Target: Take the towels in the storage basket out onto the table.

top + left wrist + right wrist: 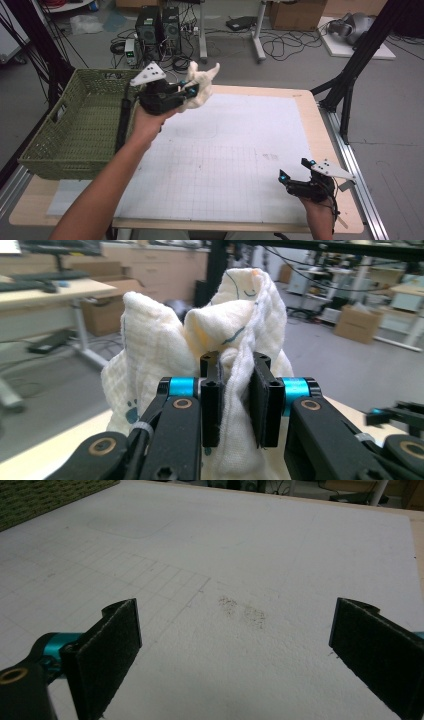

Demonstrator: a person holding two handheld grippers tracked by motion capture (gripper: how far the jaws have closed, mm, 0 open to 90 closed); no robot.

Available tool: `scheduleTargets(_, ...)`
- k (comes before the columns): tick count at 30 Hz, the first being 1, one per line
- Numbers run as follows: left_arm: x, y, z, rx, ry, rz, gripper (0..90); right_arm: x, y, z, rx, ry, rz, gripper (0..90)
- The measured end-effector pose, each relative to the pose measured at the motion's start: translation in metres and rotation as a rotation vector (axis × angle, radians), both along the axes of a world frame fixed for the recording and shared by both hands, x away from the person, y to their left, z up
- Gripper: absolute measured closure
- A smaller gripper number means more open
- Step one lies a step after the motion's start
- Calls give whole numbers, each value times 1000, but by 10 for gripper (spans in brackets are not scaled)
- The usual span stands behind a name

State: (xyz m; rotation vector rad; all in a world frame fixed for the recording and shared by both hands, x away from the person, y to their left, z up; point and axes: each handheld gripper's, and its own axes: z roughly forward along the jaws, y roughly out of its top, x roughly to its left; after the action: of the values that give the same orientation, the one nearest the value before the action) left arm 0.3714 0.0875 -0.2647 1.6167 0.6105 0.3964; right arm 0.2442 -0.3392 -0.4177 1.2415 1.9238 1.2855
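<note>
Left gripper [192,90] fingers [212,400] are clamping a bunched cream cloth [200,87], holding it in the air just beside the green basket [75,125], above the worktop [310,107]. Cloth's lower part is getting cut off behind the fingers; its print is hard to read. Right gripper [295,169] is sitting well apart from the basket, fingers [107,655] spread wide, nothing between them.
</note>
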Motion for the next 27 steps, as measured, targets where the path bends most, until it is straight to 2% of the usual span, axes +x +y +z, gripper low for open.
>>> scheduleTargets(1,0,0,0,0,0,0,772,0,0,0,0,-3,-1,57)
scheduleTargets(3,-1,-18,-13,-1,22,-42,772,0,-1,0,2,-1,-1,57)
scheduleTargets(4,-1,-18,-13,-1,22,-42,772,0,-1,0,1,-4,-2,57)
scheduleTargets(7,-2,-37,-26,10,42,-83,772,1,-2,0,0,-4,1,57)
scheduleTargets(8,-3,-43,-31,16,48,-96,772,1,-2,0,1,-3,0,57)
scheduleTargets(9,-3,-55,-40,40,55,-123,772,1,-1,0,1,2,0,57)
scheduleTargets(12,-5,-70,-56,57,77,-156,772,2,0,-1,-2,4,4,57)
scheduleTargets(13,-5,-70,-56,57,77,-156,771,2,0,-1,-2,4,4,57)
scheduleTargets(20,-15,-92,-102,168,101,-212,770,1,-3,-1,-3,0,4,57)
scheduleTargets(23,-18,-95,-121,197,123,-217,770,1,-4,-1,-1,2,0,57)
scheduleTargets(24,-19,-96,-132,209,138,-218,770,1,-3,-1,2,6,-1,57)
scheduleTargets(25,-19,-96,-132,209,138,-218,769,1,-3,-1,2,6,-1,57)
scheduleTargets(27,-21,-98,-140,217,153,-220,768,1,-3,-1,0,5,2,57)
